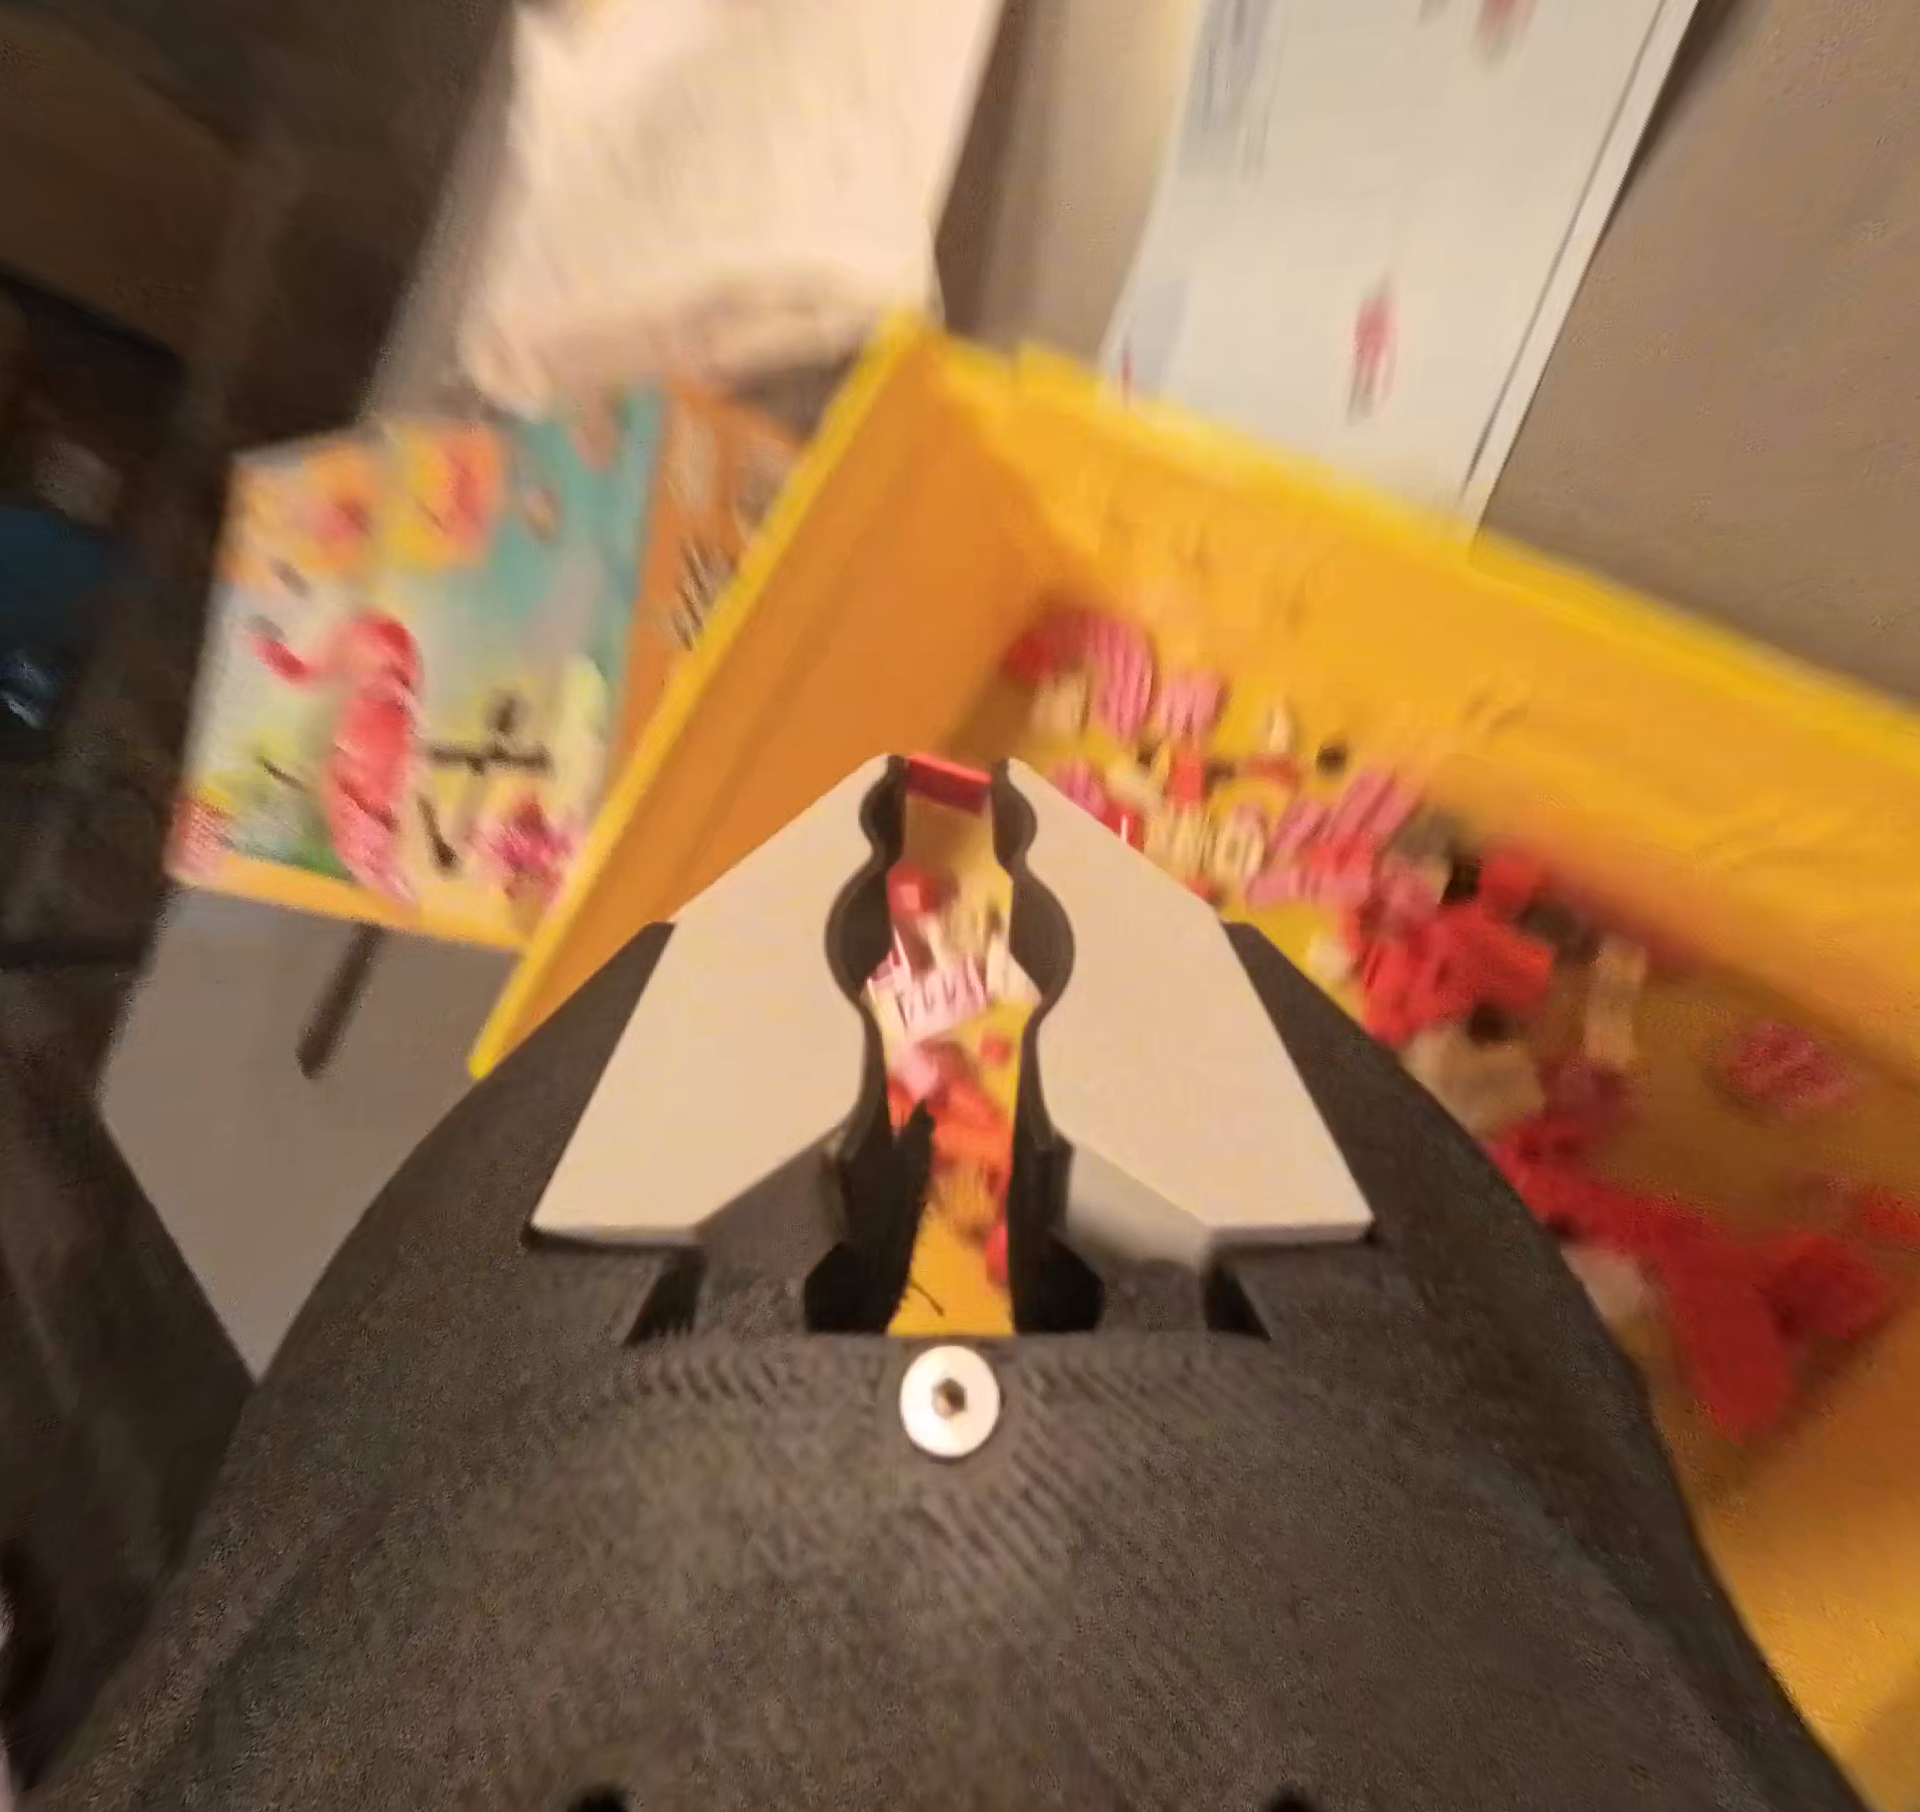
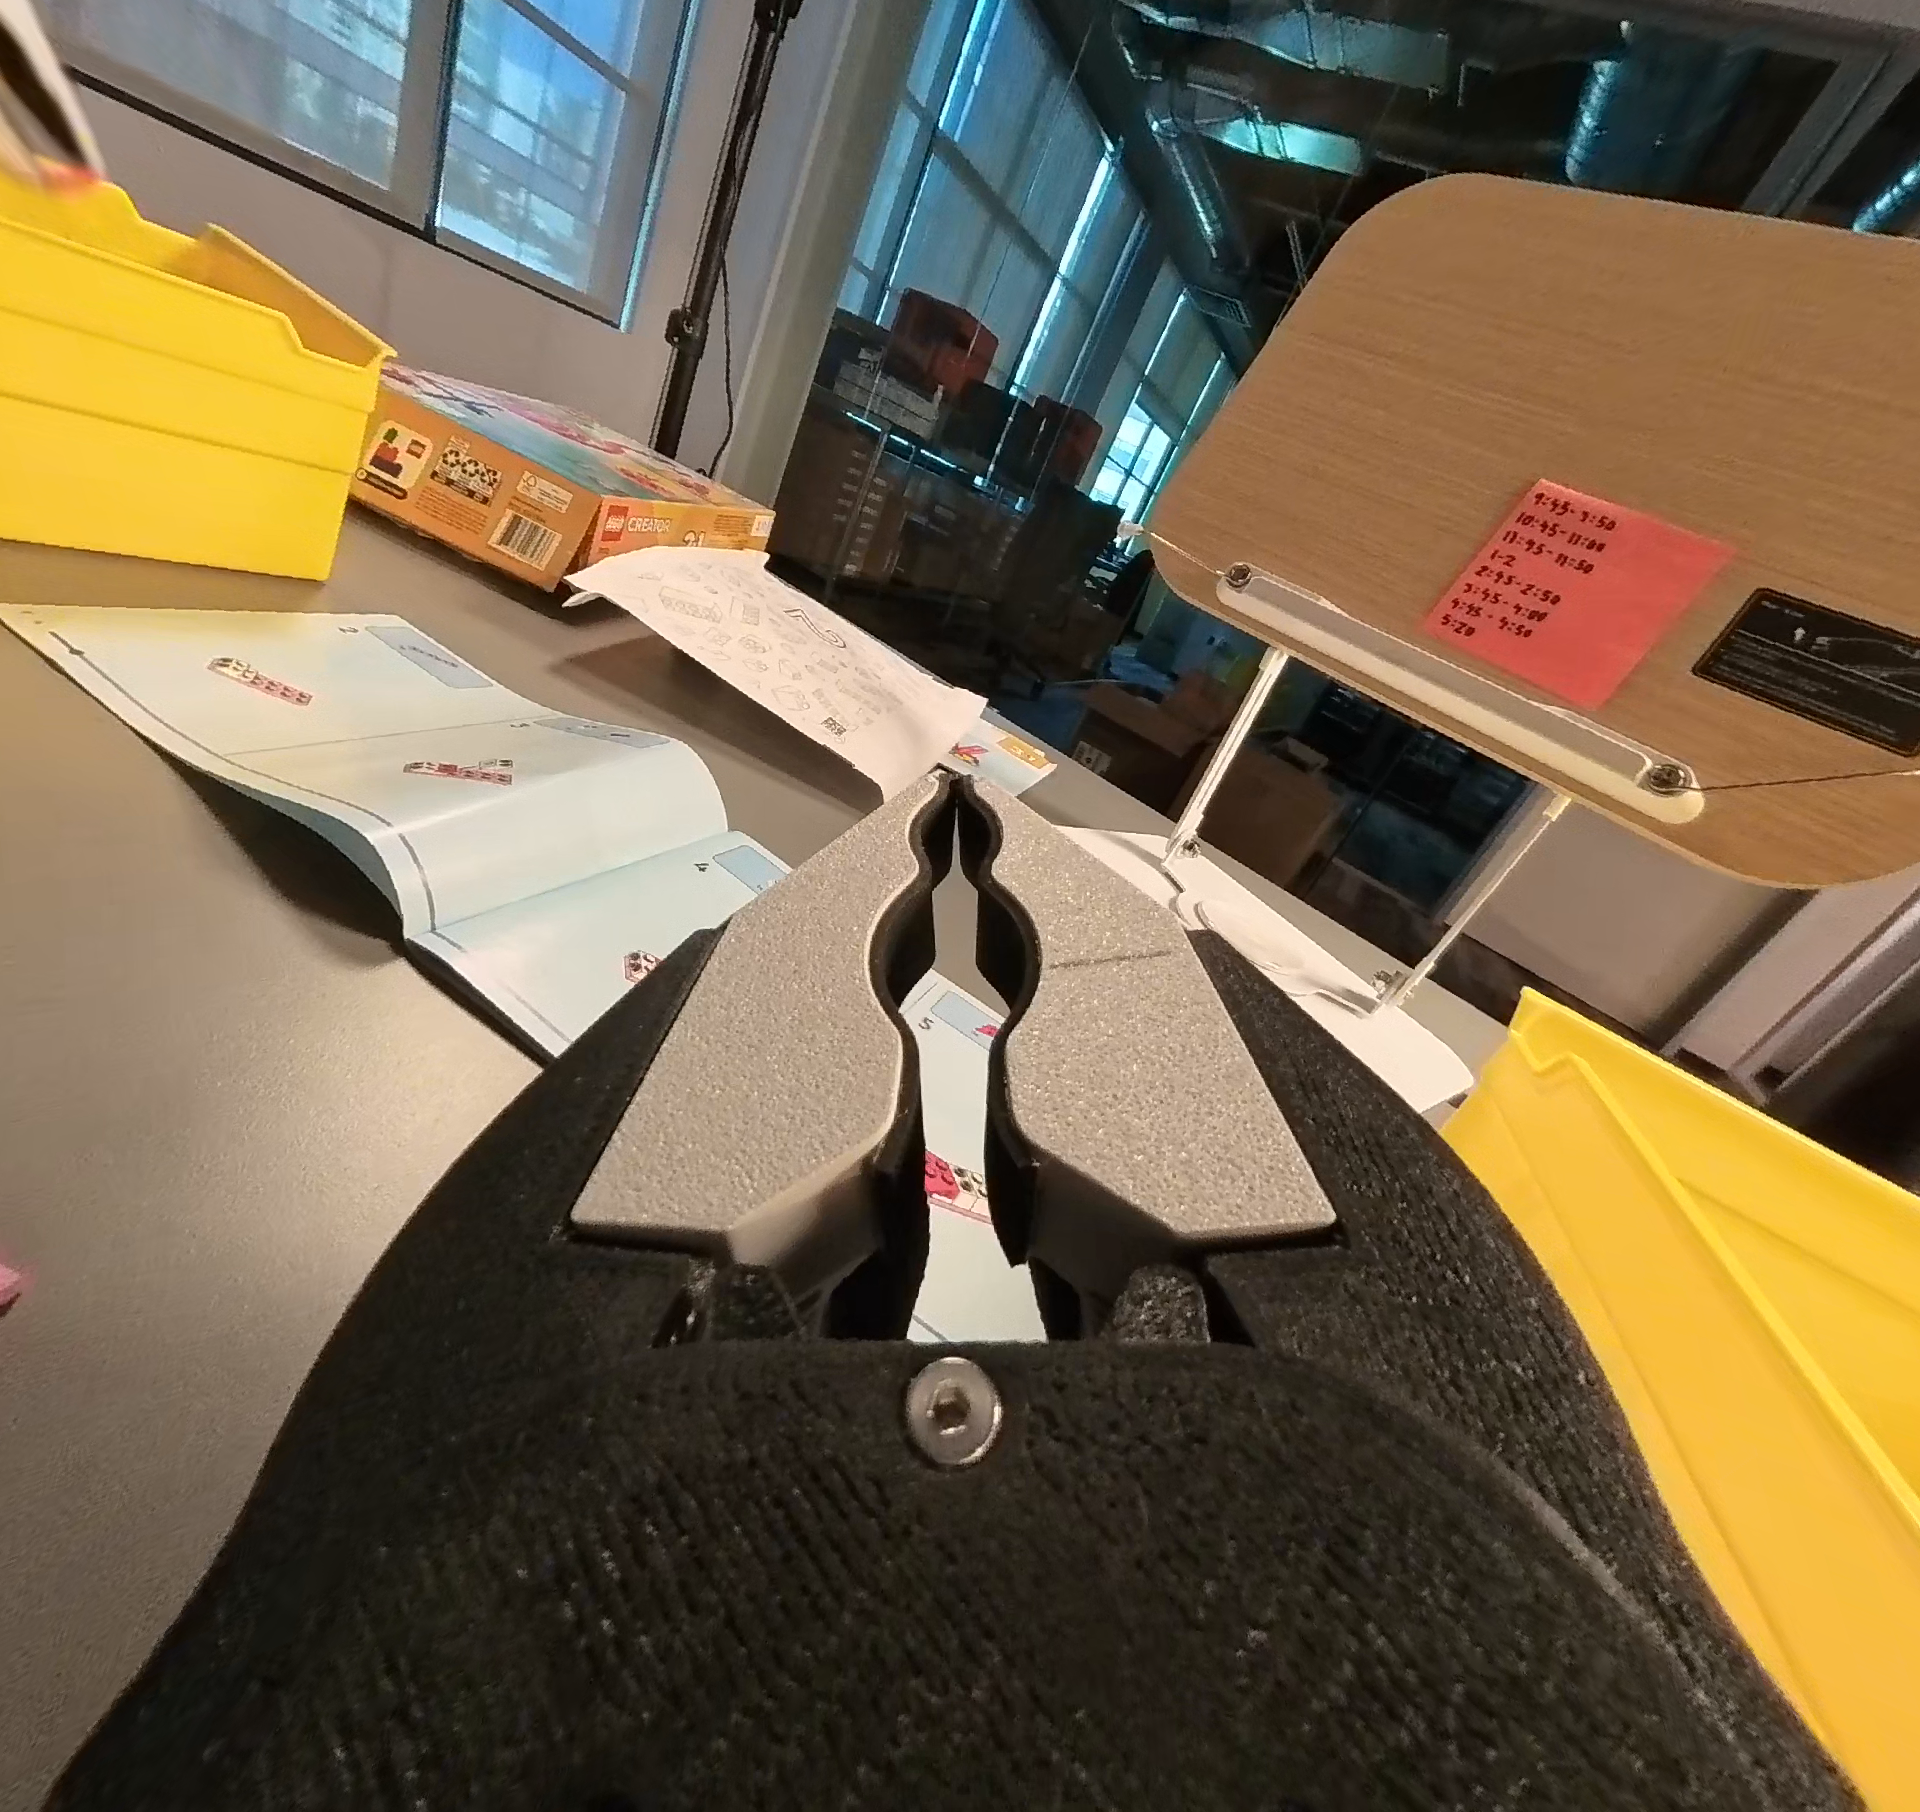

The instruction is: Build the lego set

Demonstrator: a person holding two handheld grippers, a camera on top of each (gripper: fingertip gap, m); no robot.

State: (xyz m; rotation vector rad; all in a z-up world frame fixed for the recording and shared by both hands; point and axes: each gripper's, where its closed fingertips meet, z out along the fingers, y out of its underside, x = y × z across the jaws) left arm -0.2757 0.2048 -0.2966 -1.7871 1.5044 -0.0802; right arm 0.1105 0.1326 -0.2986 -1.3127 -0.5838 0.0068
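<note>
The left gripper (image 1: 948, 788) pinches a small red brick (image 1: 948, 786) at its fingers' very tips, above the yellow bin (image 1: 810, 723) of loose bricks (image 1: 1455, 952) beneath, while the right gripper (image 2: 956, 788), fingers closed on nothing, hovers over an open booklet (image 2: 416, 775) on the tabletop (image 2: 208, 1087).

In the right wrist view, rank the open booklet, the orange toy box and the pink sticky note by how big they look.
1. Open booklet, largest.
2. Orange toy box.
3. Pink sticky note, smallest.
The box lies farther from the camera than the booklet, so its true size may differ.
</note>
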